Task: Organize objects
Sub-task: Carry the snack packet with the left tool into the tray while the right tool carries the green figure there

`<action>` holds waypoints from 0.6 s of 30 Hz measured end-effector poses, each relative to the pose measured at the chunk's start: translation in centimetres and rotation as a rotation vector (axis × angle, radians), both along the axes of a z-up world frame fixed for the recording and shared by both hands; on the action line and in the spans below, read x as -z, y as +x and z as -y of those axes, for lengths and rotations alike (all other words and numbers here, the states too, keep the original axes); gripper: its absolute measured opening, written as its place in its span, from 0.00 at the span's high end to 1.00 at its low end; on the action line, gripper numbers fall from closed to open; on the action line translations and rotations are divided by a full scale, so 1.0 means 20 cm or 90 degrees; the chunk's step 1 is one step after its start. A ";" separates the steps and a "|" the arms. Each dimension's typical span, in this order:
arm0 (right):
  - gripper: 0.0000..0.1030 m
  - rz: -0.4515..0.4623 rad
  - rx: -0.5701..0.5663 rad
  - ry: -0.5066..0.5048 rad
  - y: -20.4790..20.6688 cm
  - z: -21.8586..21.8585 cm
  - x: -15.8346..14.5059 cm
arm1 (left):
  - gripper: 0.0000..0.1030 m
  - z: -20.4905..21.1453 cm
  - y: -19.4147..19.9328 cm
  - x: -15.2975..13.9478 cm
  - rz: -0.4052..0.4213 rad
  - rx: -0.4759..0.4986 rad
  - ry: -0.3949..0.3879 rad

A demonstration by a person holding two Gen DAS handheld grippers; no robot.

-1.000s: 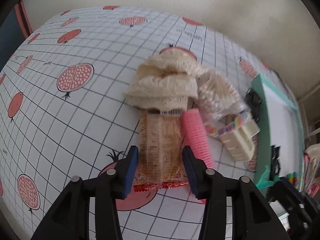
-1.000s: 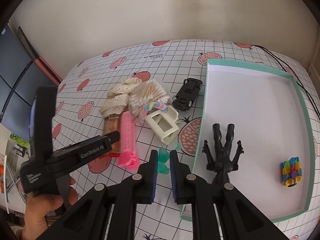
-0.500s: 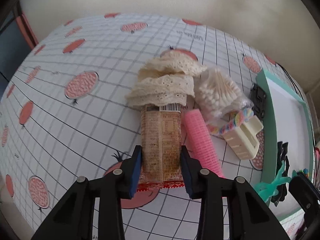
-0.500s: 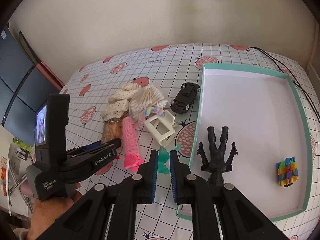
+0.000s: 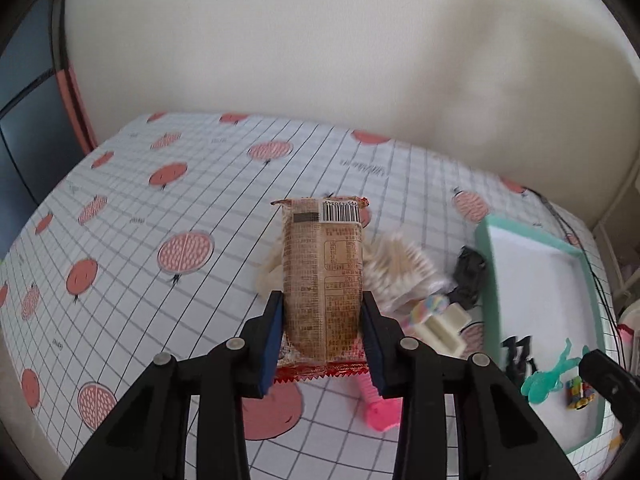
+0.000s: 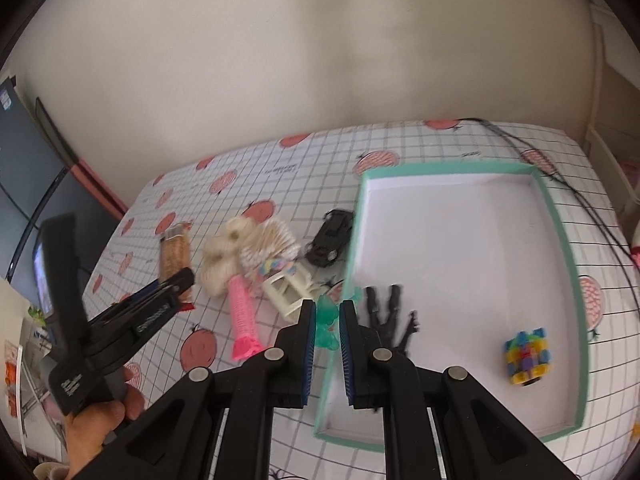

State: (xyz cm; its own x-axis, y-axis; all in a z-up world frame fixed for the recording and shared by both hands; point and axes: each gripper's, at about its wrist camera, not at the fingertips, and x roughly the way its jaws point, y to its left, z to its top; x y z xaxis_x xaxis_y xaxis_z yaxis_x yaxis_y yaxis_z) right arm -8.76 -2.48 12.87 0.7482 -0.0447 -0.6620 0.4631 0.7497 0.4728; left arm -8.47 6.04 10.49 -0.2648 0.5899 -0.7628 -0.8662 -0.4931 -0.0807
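A table [image 6: 432, 148] covered with a white cloth of thin dark grid lines and red pomegranate prints fills both views. Behind it stands a plain cream wall [image 5: 320, 40]. A thin black cable [image 6: 568, 196] runs across the far right corner of the cloth and off its right edge. On the far left, dark blue-grey panels [image 5: 24, 128] stand beside a salmon-pink strip [image 5: 78, 108]. At the left edge of the right wrist view lie blurred papers and orange packaging [image 6: 16, 368], too unclear to identify.

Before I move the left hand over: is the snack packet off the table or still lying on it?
Off the table. The snack packet is clamped between the left gripper's jaws, tilted above the tablecloth.
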 end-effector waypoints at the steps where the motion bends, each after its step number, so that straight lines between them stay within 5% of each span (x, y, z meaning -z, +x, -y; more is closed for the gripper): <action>1: 0.88 -0.002 0.008 0.000 -0.02 0.03 0.01 | 0.63 -0.01 0.02 0.00 0.000 0.008 0.006; 12: 0.87 -0.040 0.096 -0.005 -0.27 0.30 0.11 | 0.63 -0.09 0.38 -0.02 0.087 0.140 0.017; 18: 0.87 -0.041 0.154 -0.009 -0.45 0.47 0.17 | 0.63 -0.13 0.64 -0.02 0.092 0.230 0.006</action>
State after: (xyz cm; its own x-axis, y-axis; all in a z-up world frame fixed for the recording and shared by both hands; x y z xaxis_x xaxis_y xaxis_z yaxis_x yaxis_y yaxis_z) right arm -17.74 -11.86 9.52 0.6712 -0.2264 -0.7059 0.6583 0.6197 0.4273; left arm 4.31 8.69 10.86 0.0716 0.6320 -0.7717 -0.9632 -0.1571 -0.2180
